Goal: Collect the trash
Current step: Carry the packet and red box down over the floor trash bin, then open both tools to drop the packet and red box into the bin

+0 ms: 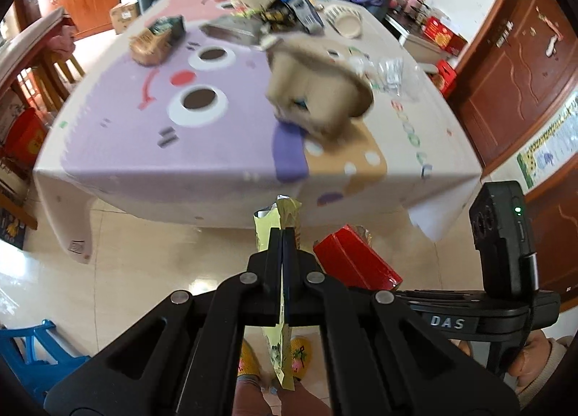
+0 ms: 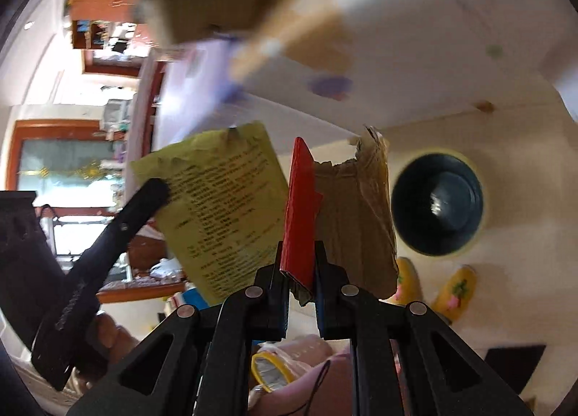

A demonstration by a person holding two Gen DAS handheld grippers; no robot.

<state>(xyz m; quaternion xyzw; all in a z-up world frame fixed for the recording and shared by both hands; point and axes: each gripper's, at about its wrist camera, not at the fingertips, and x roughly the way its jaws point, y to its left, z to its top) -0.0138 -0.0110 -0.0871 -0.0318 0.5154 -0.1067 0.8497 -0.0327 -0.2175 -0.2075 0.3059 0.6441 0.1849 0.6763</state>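
Yellow-green wrapper [image 1: 278, 235] sits pinched flat in the left tool [image 1: 283, 235], off the desk's [image 1: 108, 163] near edge. At its 3 o'clock the right tool [image 2: 300, 271] clamps a red carton piece [image 2: 300, 217] with torn brown cardboard. A dark bin [image 2: 437, 204] stands on the floor at 2 o'clock of that tool. More litter crowds the desk's far end: a blurred cardboard box [image 1: 318, 91], crumpled clear plastic [image 1: 393, 73].

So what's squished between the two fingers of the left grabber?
A yellow wrapper is pinched flat between the left gripper fingers, sticking out above and below them. The left wrist view shows it best.
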